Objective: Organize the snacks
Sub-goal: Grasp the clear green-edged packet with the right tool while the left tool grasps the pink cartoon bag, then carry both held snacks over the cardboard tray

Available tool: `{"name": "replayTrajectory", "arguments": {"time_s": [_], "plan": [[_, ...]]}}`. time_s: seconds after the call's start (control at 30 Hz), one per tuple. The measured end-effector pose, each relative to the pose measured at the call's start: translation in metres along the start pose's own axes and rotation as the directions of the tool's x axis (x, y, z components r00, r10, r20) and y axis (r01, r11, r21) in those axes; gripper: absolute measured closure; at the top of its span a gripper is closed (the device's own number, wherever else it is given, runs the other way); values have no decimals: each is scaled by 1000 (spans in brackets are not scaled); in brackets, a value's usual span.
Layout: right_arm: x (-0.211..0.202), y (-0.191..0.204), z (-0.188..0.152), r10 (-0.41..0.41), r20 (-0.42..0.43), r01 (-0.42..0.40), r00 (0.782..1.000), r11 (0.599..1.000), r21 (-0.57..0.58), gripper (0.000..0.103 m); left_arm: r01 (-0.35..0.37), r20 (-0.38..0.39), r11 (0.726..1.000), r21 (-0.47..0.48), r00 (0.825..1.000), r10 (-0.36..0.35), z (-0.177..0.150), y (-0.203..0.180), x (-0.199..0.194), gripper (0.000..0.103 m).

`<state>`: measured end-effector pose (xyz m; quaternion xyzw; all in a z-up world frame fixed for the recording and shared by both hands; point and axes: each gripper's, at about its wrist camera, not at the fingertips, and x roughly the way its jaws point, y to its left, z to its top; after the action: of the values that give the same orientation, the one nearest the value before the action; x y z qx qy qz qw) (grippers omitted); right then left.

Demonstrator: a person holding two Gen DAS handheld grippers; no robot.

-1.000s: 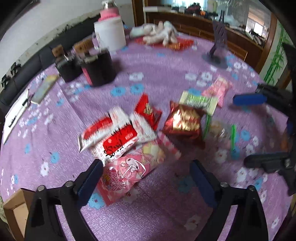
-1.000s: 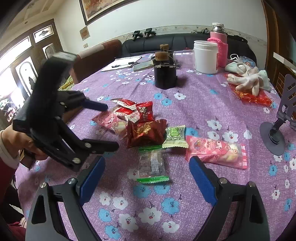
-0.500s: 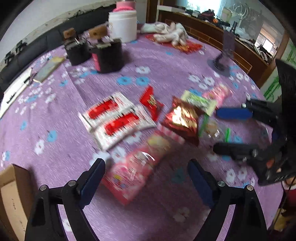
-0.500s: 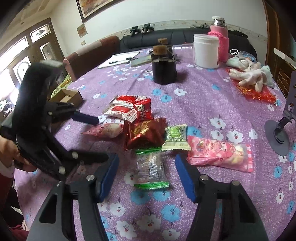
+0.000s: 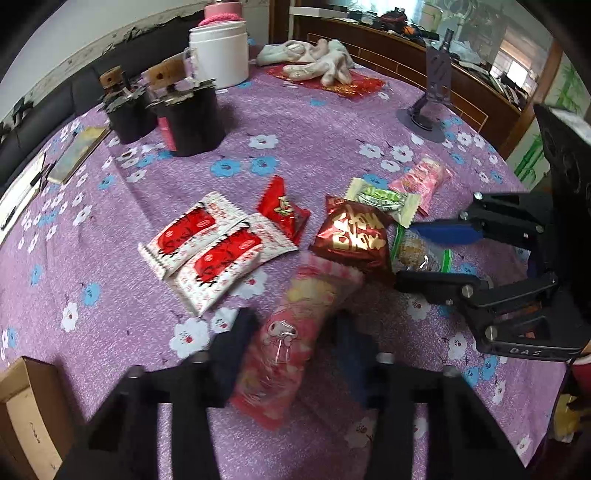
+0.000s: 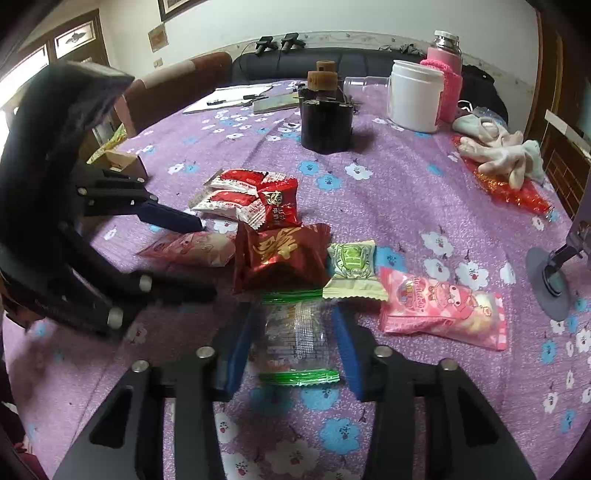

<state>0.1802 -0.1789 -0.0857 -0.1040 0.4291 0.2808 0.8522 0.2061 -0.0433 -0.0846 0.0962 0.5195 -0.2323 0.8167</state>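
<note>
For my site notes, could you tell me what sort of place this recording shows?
Most likely a home living or dining room: a table under a purple flowered tablecloth, a dark sofa along the wall behind it, and a framed picture hanging above.

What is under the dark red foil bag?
One end of the pink packet, on which the left gripper has just been closing, seems tucked under its lower edge. Anything else beneath the bag is hidden.

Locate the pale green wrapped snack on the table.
In the right wrist view the pale green wrapped snack lies mid-table, between the dark red foil packet on its left and the pink cartoon packet on its right.
</note>
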Motion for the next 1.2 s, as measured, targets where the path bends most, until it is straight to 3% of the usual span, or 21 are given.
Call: {"name": "replayTrajectory", "arguments": {"time_s": [0.07, 0.33, 0.6, 0.73, 0.87, 0.97, 1.2], "plan": [[-1, -1, -1, -3, 1, 3, 1000, 1000, 8, 70, 6, -2, 1000, -9, 1000, -6, 0, 3, -1, 74], [-9, -10, -7, 39, 19, -40, 999, 996, 73, 71, -44, 9, 999, -22, 999, 45, -7, -6, -4, 75], [-24, -9, -13, 56, 48, -61, 997, 993, 98, 71, -114, 60, 985, -128, 991, 122, -27, -6, -27, 76], [-31, -3, -16, 70, 68, -77, 995, 991, 111, 71, -163, 86, 965, -207, 979, 184, -42, -4, -45, 76], [-42, 9, -18, 92, 96, -103, 991, 988, 112, 70, -213, 117, 932, -293, 960, 256, -59, 0, -68, 76], [-47, 22, -17, 111, 112, -123, 987, 987, 104, 70, -292, 139, 897, -333, 925, 353, -72, -1, -90, 76], [-59, 60, -9, 172, 149, -184, 974, 980, 76, 70, -354, 181, 822, -447, 864, 470, -108, 7, -136, 75]]}}
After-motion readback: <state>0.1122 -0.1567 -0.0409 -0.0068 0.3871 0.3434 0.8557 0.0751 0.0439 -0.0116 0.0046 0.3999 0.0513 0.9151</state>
